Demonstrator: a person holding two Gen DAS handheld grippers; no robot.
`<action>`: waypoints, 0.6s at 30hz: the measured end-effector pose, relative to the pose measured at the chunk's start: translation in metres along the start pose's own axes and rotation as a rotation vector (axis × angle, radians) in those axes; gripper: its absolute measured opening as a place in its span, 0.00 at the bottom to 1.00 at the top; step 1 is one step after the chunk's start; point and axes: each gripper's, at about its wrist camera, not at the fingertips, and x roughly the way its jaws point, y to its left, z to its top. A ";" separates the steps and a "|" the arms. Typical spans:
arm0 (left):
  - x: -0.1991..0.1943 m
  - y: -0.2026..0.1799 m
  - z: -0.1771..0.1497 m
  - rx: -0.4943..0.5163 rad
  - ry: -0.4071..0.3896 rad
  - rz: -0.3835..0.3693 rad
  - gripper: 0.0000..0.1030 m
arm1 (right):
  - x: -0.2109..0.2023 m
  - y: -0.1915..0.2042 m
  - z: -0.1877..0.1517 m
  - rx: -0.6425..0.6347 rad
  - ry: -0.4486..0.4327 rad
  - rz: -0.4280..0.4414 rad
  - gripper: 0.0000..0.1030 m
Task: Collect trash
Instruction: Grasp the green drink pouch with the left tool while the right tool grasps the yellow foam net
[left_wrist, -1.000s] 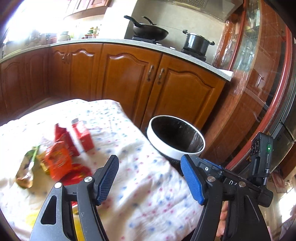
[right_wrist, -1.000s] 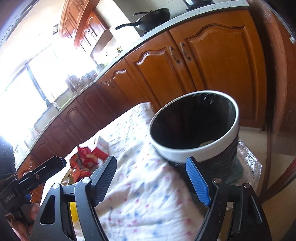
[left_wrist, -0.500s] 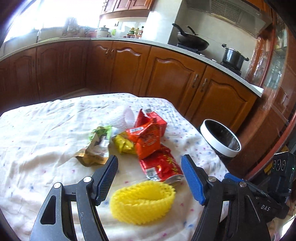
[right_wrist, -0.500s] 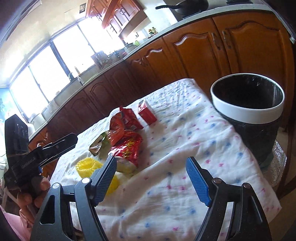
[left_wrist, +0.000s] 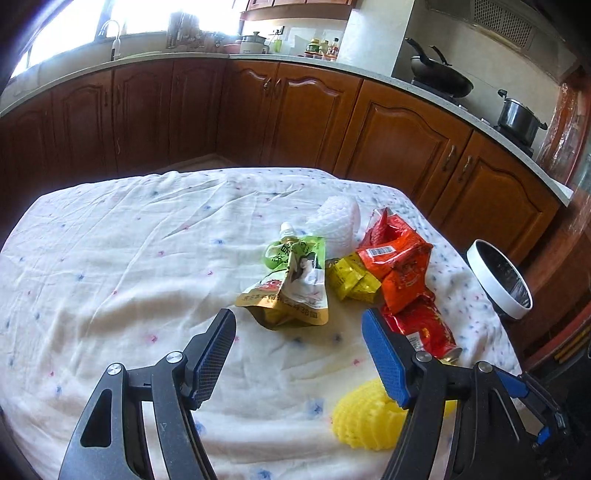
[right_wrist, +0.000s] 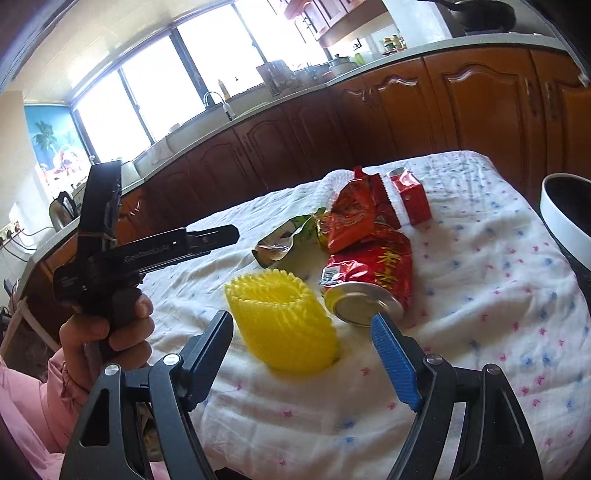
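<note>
Wooden kitchen cabinets (left_wrist: 399, 140) fill the upper half of both views, and below them we note a bench (left_wrist: 110, 266) draped in a white dotted cloth. On the left wrist view, the left gripper (left_wrist: 299, 354) sits at lower centre with its jaws wide apart and nothing between them. Just above it lies a green spouted pouch (left_wrist: 291, 280), touching a yellow wrapper (left_wrist: 351, 280) and an orange-red snack bag (left_wrist: 399, 266); a white foam net (left_wrist: 336, 225) lies behind them. A yellow foam net (left_wrist: 365, 417) shows at lower right, partly hidden by the gripper's finger. The bin (left_wrist: 498, 277), white-rimmed, stands at the right edge beside the bench.

On the right wrist view, the right gripper (right_wrist: 303, 354) is likewise fully open and empty, with the yellow foam net (right_wrist: 284, 325) directly ahead of it. A crushed red can (right_wrist: 373, 280) lies just right of the net. A red carton (right_wrist: 410, 199) stands upper centre-right. We see the left gripper (right_wrist: 207, 240) at centre left, held by a hand (right_wrist: 107, 328).
</note>
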 end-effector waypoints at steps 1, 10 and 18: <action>0.003 0.001 0.004 0.009 0.007 0.002 0.68 | 0.003 0.002 0.001 -0.009 0.003 0.001 0.77; 0.049 0.004 0.030 0.083 0.041 0.041 0.67 | 0.028 0.008 0.004 -0.063 0.051 0.002 0.77; 0.093 0.007 0.036 0.111 0.118 0.029 0.37 | 0.053 0.011 0.003 -0.080 0.113 0.010 0.53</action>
